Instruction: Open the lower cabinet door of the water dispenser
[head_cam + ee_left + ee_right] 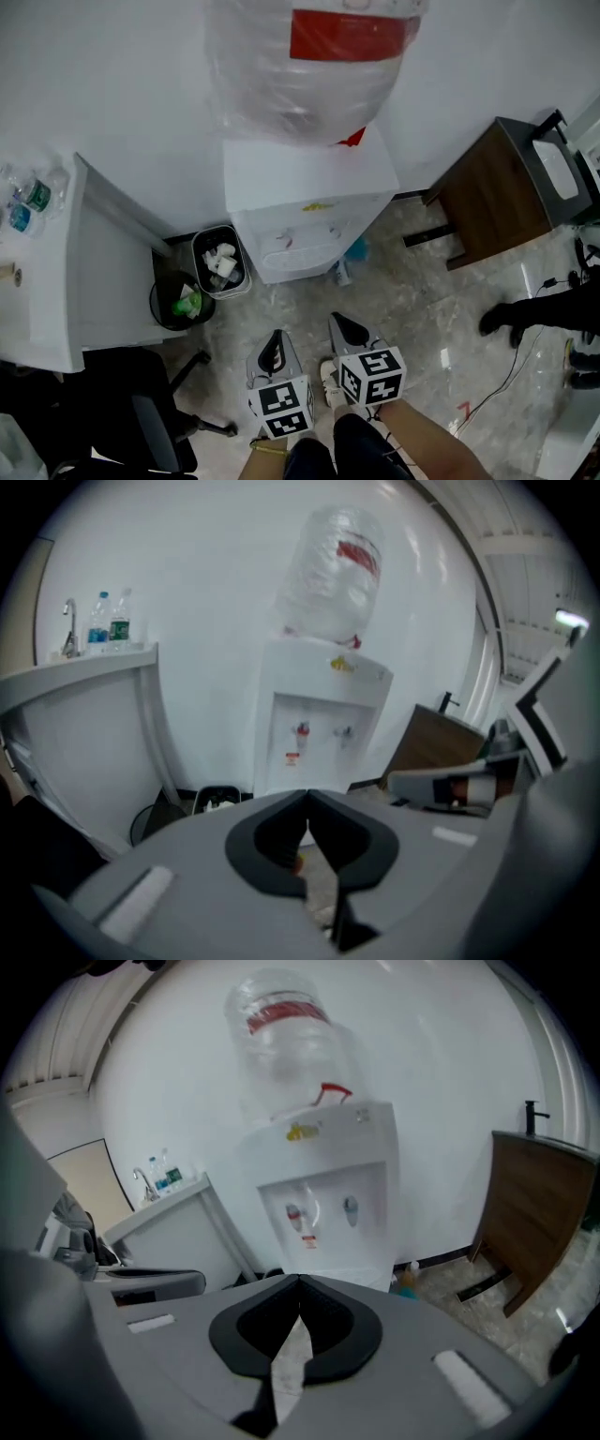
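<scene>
The white water dispenser (309, 178) stands against the wall with a large clear bottle (309, 66) on top. Its front with two taps faces me, and the lower cabinet door (295, 261) looks closed. My left gripper (274, 352) and right gripper (349, 330) hover side by side over the floor, short of the dispenser and not touching it. Both are shut with nothing between the jaws. In the left gripper view the dispenser (319, 714) rises beyond the closed left gripper (307, 796), which hides the lower door. The right gripper view shows the dispenser (328, 1204) above the closed right gripper (300, 1281).
Two waste bins (222, 262) (178, 300) sit left of the dispenser beside a white counter (56, 281) with bottles (28, 197). A brown wooden cabinet (492, 187) stands at the right. A black office chair (141, 412) is near left. A person's shoe (497, 319) and cables lie at the right.
</scene>
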A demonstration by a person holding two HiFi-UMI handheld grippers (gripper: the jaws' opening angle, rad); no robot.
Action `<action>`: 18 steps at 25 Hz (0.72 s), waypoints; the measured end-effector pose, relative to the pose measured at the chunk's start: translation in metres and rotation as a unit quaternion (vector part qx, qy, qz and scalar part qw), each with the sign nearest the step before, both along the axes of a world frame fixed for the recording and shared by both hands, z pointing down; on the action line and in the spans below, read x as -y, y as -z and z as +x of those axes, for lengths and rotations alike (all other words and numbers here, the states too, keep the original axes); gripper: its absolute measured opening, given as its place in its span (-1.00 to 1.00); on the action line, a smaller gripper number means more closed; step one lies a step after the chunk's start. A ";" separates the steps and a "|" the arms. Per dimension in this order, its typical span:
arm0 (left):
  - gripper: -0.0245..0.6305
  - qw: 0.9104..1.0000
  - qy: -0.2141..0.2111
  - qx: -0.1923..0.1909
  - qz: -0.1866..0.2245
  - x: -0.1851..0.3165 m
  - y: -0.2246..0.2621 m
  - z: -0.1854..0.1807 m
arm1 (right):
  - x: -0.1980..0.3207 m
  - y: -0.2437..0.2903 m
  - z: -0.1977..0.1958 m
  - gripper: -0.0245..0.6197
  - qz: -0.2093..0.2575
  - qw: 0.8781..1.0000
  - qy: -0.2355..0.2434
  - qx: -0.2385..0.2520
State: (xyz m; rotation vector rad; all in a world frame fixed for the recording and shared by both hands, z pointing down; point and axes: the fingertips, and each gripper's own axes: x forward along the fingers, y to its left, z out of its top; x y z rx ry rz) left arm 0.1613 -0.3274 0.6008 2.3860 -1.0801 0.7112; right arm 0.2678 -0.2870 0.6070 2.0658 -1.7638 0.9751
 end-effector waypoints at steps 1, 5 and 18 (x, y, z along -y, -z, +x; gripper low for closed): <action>-0.90 1.000 -0.006 0.012 -0.003 0.003 -0.028 0.012 | 0.007 -0.028 0.014 -0.92 -0.004 1.000 -0.002 0.000; -0.90 0.998 -0.015 0.021 -0.048 0.016 -0.131 0.050 | 0.031 -0.139 0.063 -0.60 -0.022 1.000 -0.008 0.013; -0.90 0.993 -0.034 0.033 -0.106 0.006 -0.287 0.088 | 0.092 -0.327 0.184 -0.05 -0.011 0.994 0.073 -0.077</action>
